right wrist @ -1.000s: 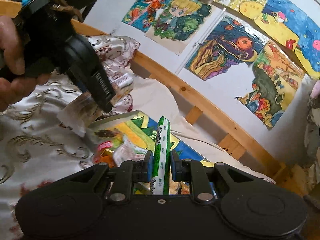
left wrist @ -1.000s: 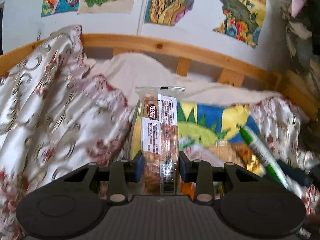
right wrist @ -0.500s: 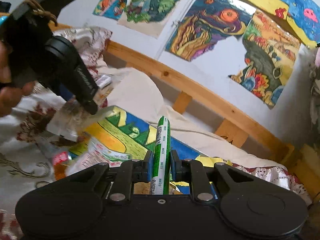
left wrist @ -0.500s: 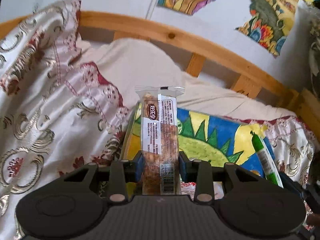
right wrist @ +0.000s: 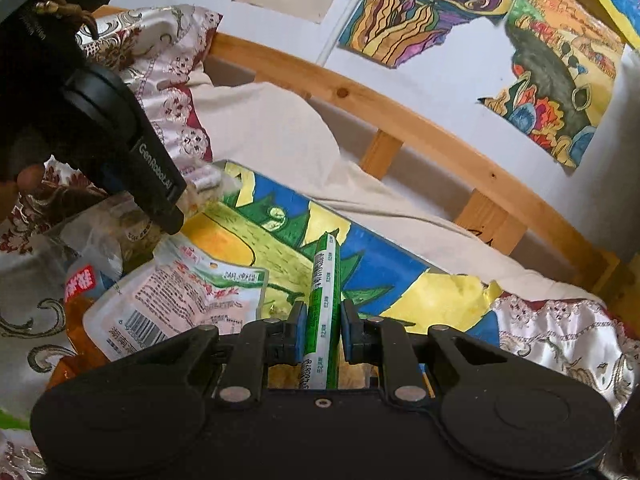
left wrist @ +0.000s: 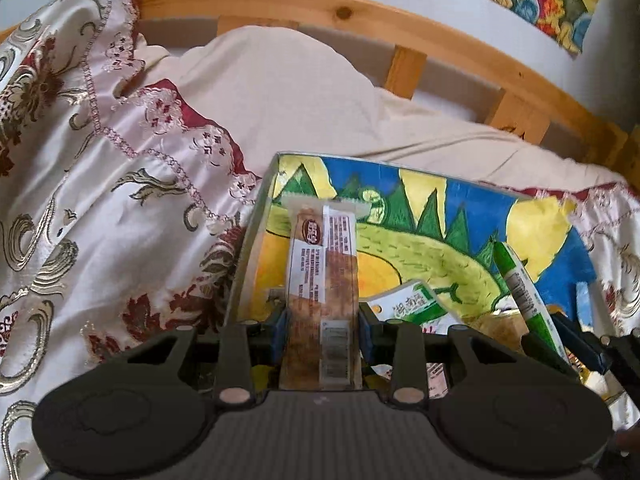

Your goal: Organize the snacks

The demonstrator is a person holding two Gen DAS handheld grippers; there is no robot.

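1. Two grippers each pinch one snack. In the left wrist view, bottom centre, the left gripper (left wrist: 320, 330) is pressed onto a clear-wrapped brown snack bar (left wrist: 322, 280) that stands upright out of its jaws. In the right wrist view, bottom centre, the right gripper (right wrist: 322, 332) clamps a thin green and white snack stick (right wrist: 323, 304) low on its length.
2. Both snacks are gripped near one end, with most of each wrapper sticking out free. Slick film could probably slide or pivot in the pads and drop short of its place.
3. Just beyond both, a box with a painted lid (left wrist: 420, 216) lies on the bed, with loose snack packets (right wrist: 176, 300) against its near edge. A lowered snack could catch on them or push them off the lid.
4. Farther back are a patterned quilt (left wrist: 100, 200), a cream sheet (left wrist: 300, 92) and a wooden bed rail (left wrist: 360, 12).
5. Only the right wrist view shows the left gripper from outside, at upper left, and the piled packets beneath it. Only the left wrist view shows the bar's printed label.
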